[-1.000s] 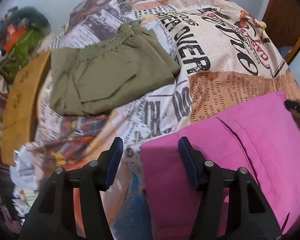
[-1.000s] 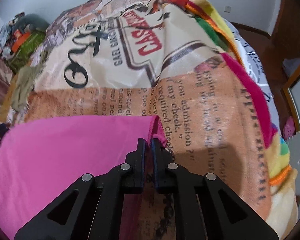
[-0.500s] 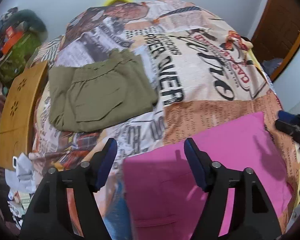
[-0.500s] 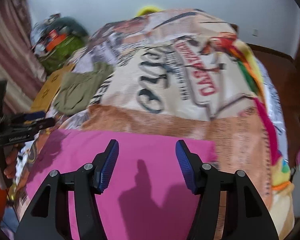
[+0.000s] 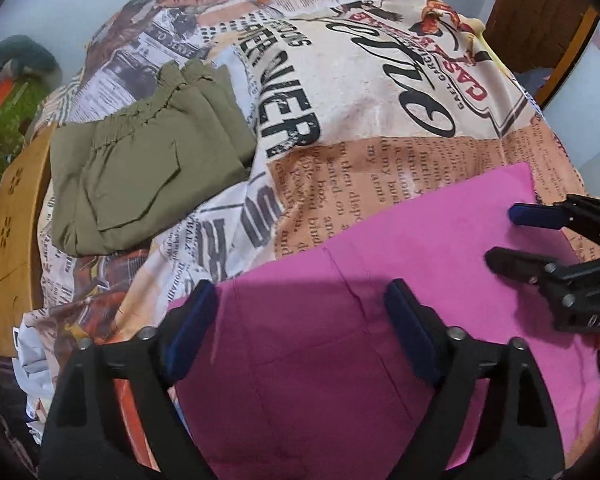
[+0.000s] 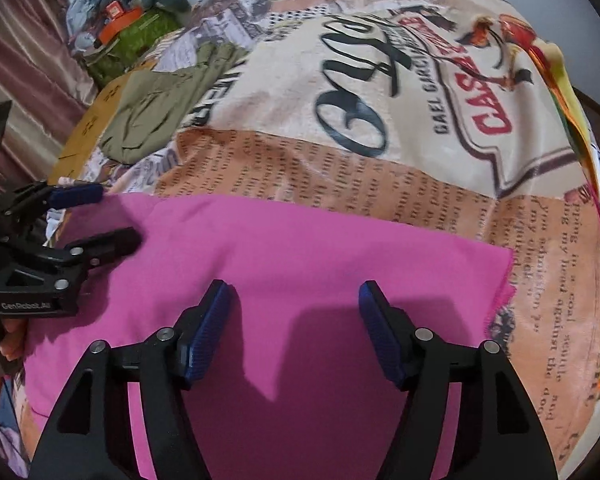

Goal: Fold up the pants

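The pink pants [image 5: 412,248] lie flat on the printed bedspread [image 5: 360,92], folded into a broad rectangle; they also show in the right wrist view [image 6: 300,248]. My left gripper [image 5: 300,328] is open and empty, hovering over the pants' left part. My right gripper [image 6: 296,320] is open and empty over the pants' right part. Each gripper shows in the other's view: the right one [image 5: 508,236] at the right edge, the left one [image 6: 108,216] at the left edge.
Folded olive-green pants [image 5: 140,168] lie on the bedspread to the far left. A wooden board [image 5: 12,216] stands at the bed's left edge. A pile of bags and clothes [image 6: 128,20] sits at the far left corner. A brown door [image 5: 540,12] is at the right.
My right gripper let go of the pink pants' corner and opened. Both grippers rose and drew back over the pants, which now lie flat.
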### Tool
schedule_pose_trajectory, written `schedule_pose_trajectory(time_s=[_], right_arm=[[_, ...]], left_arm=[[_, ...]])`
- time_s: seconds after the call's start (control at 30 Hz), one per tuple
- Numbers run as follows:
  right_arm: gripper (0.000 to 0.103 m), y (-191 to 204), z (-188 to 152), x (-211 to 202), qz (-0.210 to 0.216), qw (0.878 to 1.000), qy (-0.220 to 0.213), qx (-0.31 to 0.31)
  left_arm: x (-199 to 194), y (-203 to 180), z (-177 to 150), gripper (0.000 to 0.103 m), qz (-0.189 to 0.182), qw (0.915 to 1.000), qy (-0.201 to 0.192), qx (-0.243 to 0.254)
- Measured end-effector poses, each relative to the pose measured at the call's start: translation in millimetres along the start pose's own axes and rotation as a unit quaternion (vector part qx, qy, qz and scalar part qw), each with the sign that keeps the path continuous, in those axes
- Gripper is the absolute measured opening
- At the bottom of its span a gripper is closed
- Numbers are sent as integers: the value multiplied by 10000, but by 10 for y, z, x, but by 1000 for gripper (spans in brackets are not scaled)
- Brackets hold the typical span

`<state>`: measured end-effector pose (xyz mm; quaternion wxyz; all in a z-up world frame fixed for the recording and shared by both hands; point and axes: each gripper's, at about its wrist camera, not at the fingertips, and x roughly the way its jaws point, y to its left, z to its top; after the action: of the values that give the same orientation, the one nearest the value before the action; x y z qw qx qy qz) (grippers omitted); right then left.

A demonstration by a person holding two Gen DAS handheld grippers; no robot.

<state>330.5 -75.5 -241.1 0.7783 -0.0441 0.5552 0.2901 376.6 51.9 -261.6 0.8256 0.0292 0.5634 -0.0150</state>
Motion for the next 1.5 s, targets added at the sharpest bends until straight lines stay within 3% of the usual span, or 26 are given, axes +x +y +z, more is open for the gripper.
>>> schedule_pose_trajectory(time_s=[0.5,0.77,1.1,1.5], right_arm=[[66,-639,-270,-241,-554,9971,-73,510],[69,-798,-391,-353,-632,9947,-119,804],[69,-519,-484,-763,-590,9955,-492,550],[69,224,-640,-1312,-357,9919,-1222,17]], left_arm=[[-125,327,-186,93,66,9991,-134,-388],[-160,478,-278,93,425,9976,-175,-509],[-444,471,-352,93,671,9944,-450,-687],[-1142,546,-699,93,45,9845,-964,-1464]])
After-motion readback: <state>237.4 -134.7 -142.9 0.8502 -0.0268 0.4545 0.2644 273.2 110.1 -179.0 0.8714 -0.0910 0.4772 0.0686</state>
